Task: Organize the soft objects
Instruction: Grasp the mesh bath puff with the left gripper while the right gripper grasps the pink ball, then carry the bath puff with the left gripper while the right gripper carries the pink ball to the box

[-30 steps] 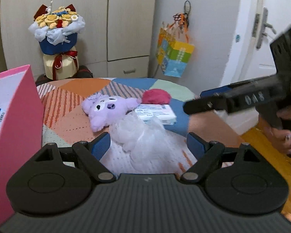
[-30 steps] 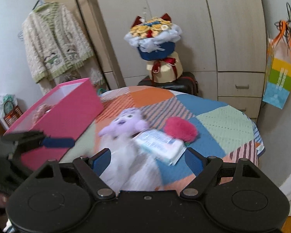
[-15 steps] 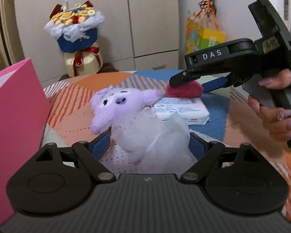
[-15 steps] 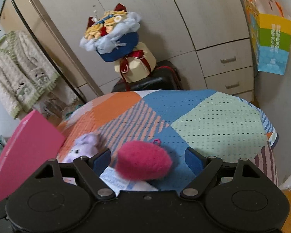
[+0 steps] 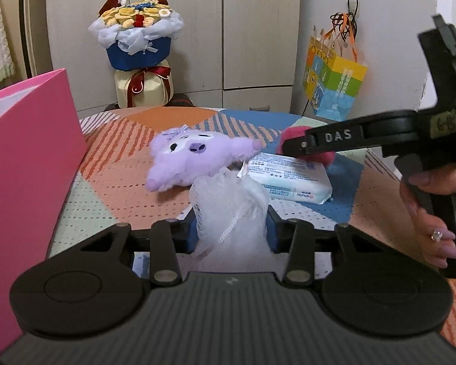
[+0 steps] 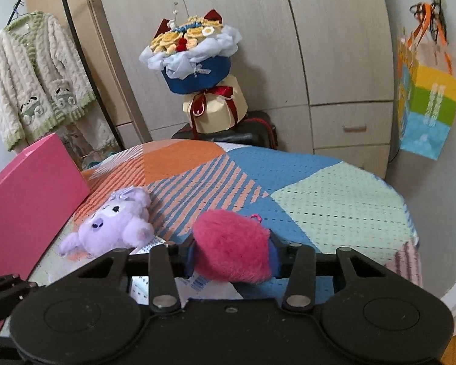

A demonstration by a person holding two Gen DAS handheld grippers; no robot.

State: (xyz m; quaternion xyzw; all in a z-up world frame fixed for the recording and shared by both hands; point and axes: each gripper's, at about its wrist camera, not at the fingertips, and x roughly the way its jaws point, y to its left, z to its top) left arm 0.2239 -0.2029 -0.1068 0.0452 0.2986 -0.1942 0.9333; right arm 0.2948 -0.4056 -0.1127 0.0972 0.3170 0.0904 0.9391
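Both pairs of jaws have closed since a second ago, when each gripper hung wide open over the pile. On the round table under its patchwork knitted cloth [image 6: 334,194], the tall pink box [image 5: 24,158] stands at the left edge, the likely home for the soft things. The purple plush toy [image 5: 194,158] lies near the table's middle, untouched, with the white wrapped tissue pack [image 5: 288,179] just beside it toward the right edge. The left gripper [image 5: 231,228] has its jaws drawn in on the white mesh bath pouf [image 5: 228,206] at the near edge, the netting bulging up between the blue pads. The right gripper [image 6: 231,258] is pinched on the fluffy magenta pompom [image 6: 231,243], which sits over the far end of the tissue pack. To do this step well, each load should probably be lifted straight up before swinging left, so the pouf's loose netting does not drag the plush and the pompom comes off the pack cleanly; both are squashy, so a firm hold seems wise, and one hand should go to the box at a time.
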